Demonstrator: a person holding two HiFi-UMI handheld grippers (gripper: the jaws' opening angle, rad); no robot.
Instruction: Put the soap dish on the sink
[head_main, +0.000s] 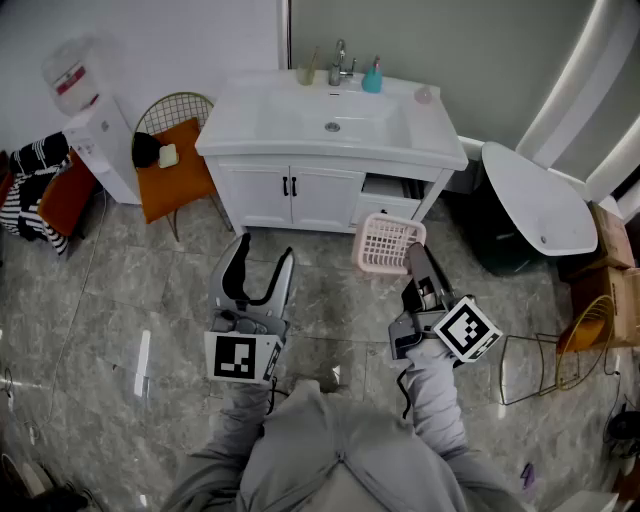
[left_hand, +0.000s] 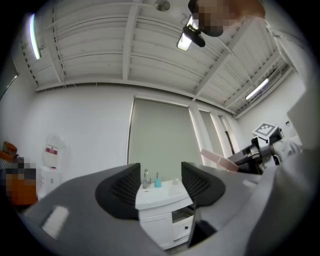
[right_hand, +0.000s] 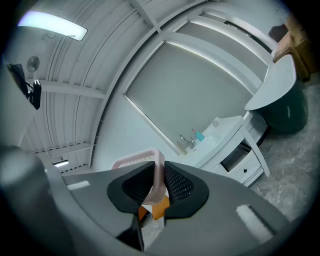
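The pink slotted soap dish (head_main: 386, 243) hangs above the floor in front of the white sink cabinet (head_main: 333, 120), with my right gripper (head_main: 414, 253) shut on its rim. In the right gripper view the pink soap dish (right_hand: 150, 161) is pinched on edge between the black jaws of the right gripper (right_hand: 160, 184). My left gripper (head_main: 259, 268) is open and holds nothing, a little left of the dish. In the left gripper view the sink cabinet (left_hand: 161, 200) shows through the open jaws of the left gripper (left_hand: 159, 186), and the pink dish (left_hand: 219, 160) appears at right.
On the sink's back ledge stand a tap (head_main: 340, 62), a cup (head_main: 306, 73) and a teal bottle (head_main: 372, 77). An orange chair (head_main: 172, 168) and a water dispenser (head_main: 88, 115) stand left of the cabinet. A white tub (head_main: 540, 200) and a wire rack (head_main: 560, 355) are at right.
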